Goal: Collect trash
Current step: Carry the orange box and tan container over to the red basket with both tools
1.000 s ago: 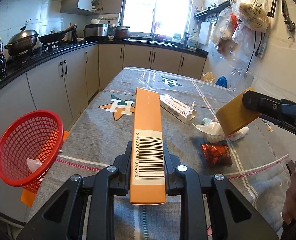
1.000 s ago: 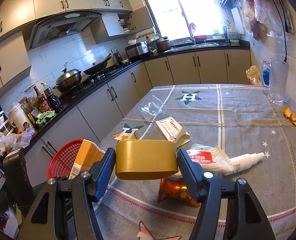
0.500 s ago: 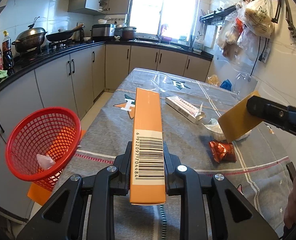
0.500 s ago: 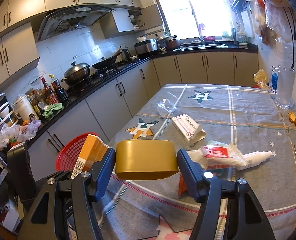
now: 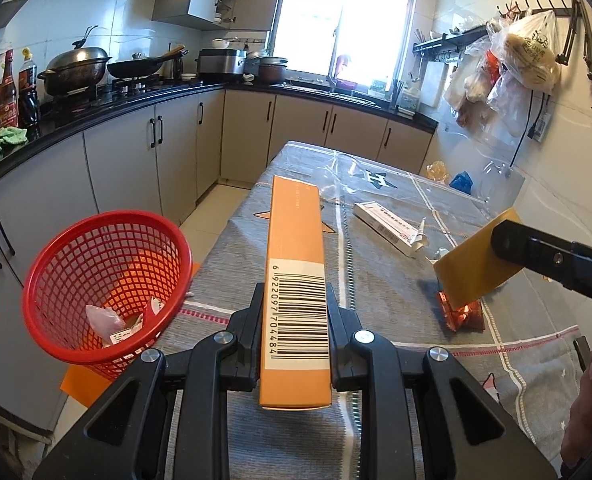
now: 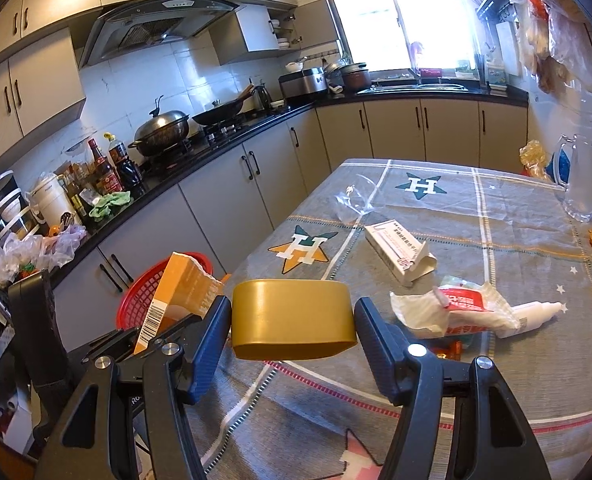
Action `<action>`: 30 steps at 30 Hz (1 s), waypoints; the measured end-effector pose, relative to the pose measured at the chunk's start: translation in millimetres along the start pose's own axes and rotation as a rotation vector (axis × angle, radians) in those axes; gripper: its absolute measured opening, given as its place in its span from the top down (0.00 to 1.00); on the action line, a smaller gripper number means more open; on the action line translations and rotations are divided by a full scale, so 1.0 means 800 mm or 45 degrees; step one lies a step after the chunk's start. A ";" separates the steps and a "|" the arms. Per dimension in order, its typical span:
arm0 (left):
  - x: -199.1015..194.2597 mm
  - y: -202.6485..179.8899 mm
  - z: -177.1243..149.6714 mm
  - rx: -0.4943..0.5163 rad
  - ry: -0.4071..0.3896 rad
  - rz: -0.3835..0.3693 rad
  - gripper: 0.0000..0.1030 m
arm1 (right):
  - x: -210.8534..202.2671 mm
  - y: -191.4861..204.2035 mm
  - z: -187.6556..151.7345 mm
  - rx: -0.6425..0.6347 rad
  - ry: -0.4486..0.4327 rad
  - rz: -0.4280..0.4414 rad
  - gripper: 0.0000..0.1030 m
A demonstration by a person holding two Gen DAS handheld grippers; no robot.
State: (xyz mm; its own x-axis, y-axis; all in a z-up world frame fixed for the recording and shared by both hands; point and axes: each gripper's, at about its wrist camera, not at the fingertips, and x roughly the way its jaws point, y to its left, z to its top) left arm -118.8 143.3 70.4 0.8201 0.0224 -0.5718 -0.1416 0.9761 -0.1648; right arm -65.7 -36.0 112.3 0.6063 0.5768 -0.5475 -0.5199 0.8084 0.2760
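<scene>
Both grippers are loaded, our left gripper (image 5: 296, 344) clamped on the orange box (image 5: 296, 280) and our right gripper (image 6: 292, 320) on the gold tub (image 6: 292, 314), neither yet above the red basket (image 5: 108, 280) with scraps inside, while the white carton (image 6: 399, 252), wrappers and small bottle (image 6: 535, 314) remain on the table (image 6: 475, 216).
</scene>
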 end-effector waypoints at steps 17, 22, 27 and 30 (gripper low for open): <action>-0.002 0.081 0.014 -0.125 0.102 -0.143 0.68 | 0.038 0.032 0.018 -0.017 0.042 0.059 0.34; 0.015 0.080 -0.007 -0.126 0.202 -0.193 0.40 | 0.046 0.029 0.013 -0.006 0.069 0.058 0.34; 0.033 0.052 -0.021 -0.040 0.245 -0.105 0.39 | 0.045 0.025 0.011 -0.006 0.067 0.060 0.34; 0.046 0.043 -0.028 -0.011 0.287 -0.058 0.41 | 0.041 0.019 0.010 0.007 0.059 0.061 0.34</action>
State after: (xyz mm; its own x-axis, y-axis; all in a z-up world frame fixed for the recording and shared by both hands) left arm -105.7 173.2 25.3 0.6813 -0.0714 -0.7285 -0.1129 0.9731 -0.2009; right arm -48.7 -3.5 105.0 0.5523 0.6091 -0.5691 -0.5442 0.7807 0.3073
